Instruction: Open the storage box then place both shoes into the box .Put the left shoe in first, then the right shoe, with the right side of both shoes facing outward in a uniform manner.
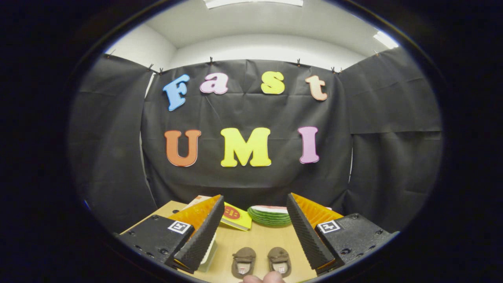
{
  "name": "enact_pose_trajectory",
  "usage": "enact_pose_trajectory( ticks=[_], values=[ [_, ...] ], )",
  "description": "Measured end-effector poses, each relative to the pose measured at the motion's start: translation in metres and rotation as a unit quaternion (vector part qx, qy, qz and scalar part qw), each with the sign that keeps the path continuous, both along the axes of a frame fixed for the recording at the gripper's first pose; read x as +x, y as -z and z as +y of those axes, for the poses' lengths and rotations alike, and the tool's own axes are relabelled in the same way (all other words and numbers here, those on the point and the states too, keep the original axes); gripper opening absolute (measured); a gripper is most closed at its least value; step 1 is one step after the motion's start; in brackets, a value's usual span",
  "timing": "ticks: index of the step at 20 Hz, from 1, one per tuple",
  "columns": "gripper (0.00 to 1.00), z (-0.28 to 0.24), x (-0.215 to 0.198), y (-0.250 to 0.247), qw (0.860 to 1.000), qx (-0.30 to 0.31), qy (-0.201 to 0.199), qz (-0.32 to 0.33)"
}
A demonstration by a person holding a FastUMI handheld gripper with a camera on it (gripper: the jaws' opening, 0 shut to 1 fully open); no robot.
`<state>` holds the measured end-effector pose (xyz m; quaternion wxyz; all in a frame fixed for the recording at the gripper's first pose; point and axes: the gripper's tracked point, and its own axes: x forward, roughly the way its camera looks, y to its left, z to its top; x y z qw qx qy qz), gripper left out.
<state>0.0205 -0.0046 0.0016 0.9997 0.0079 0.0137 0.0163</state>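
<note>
Two small brown shoes stand side by side on the wooden table, between my fingers and low in the gripper view: one shoe (243, 261) on the left, the other shoe (279, 260) on the right, their openings facing me. My gripper (254, 232) is open above them, fingers wide apart and holding nothing. A whitish box edge (208, 251) shows just behind my left finger; most of it is hidden.
Beyond the fingers lie a yellow booklet with a red round mark (235, 216) and a green-and-white watermelon-slice object (270, 214) near the table's (259, 239) far edge. A person's fingertips (262, 278) show just below the shoes. Black cloth walls close in the booth.
</note>
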Motion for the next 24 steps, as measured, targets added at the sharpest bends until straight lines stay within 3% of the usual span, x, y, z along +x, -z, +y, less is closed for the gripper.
enact_pose_trajectory(
  ticks=[12, 24],
  values=[
    [1.00, 0.042, 0.019, 0.041, 0.997, 0.030, -0.061, 0.039],
    [1.00, 0.112, 0.031, 0.160, 0.975, 0.062, -0.135, 0.165]
  ],
)
